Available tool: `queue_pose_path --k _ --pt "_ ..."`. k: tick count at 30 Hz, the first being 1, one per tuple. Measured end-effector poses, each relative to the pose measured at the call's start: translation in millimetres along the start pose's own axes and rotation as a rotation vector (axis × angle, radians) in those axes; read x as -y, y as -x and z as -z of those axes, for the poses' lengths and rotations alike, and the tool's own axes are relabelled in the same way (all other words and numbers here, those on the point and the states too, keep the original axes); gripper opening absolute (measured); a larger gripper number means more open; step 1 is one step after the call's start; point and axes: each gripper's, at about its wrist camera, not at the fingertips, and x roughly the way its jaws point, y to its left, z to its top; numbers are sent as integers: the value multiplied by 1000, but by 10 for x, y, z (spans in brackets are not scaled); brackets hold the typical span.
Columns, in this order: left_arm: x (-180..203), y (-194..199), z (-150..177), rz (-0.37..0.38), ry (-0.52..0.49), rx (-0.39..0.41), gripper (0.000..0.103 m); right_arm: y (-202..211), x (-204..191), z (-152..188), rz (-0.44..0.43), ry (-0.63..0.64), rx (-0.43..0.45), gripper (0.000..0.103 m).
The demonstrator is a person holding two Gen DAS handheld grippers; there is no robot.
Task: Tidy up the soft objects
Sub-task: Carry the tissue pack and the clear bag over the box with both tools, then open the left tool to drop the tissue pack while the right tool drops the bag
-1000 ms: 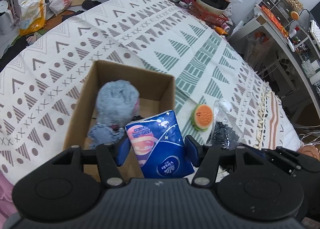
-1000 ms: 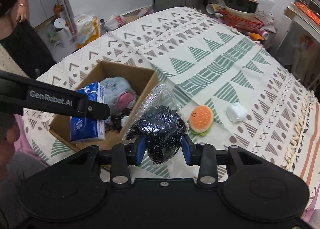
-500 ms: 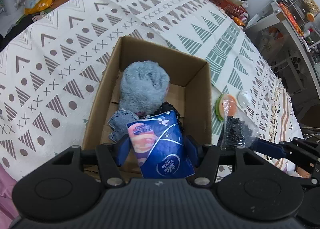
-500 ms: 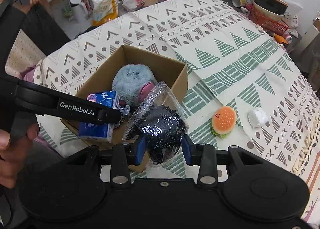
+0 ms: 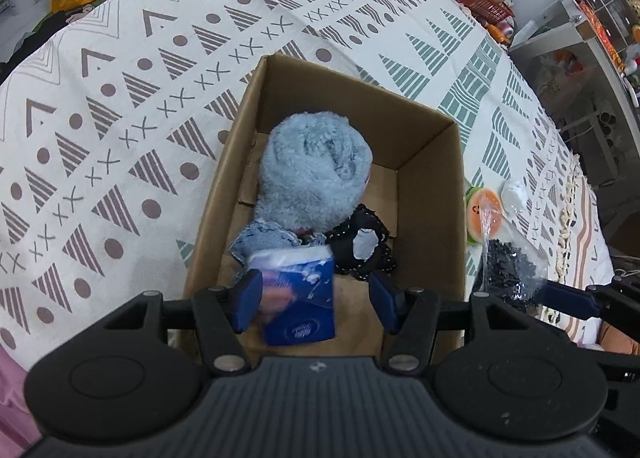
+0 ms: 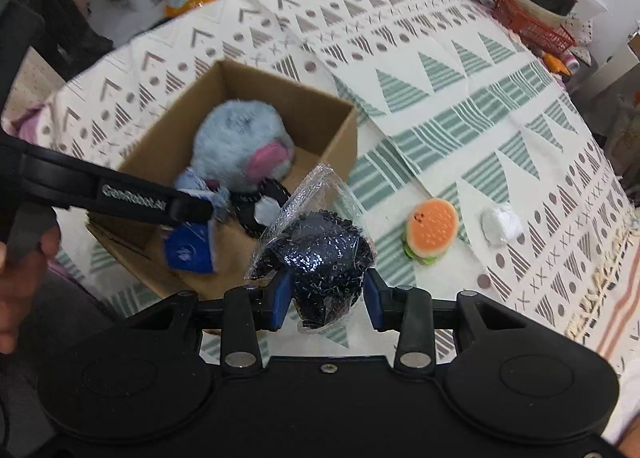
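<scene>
Blue tissue pack (image 5: 298, 296) is dropping blurred between the released left jaws (image 5: 316, 304) into the box (image 5: 424, 193) near end | right jaws (image 6: 326, 296) are clenching the bead bag (image 6: 320, 258) outside the box, at its 4 o'clock corner | bag is needing to travel toward 10 o'clock | right hand is nearer.

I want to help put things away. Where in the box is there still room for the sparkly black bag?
The cardboard box has bare floor along its right wall, beside the fluffy blue plush, and at the near right corner. The near left is crowded: tissue pack, black lace piece, denim scrap.
</scene>
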Motion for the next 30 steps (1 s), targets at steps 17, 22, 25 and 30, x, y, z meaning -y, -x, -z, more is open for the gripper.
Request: queue_pose_path --k 17,22,25,30 --pt "-166 100 -90 25 -8 -15 61 194 -322 -330 -15 131 -62 38" --pt "-219 226 -106 37 -6 0 61 100 -468 -400 -53 148 -84 38" --pt "-238 269 -105 47 -12 2 61 17 -549 -415 -70 155 -99 38" --pt "-260 297 -90 60 -12 -5 61 -128 -637 -425 -83 170 -137 43"
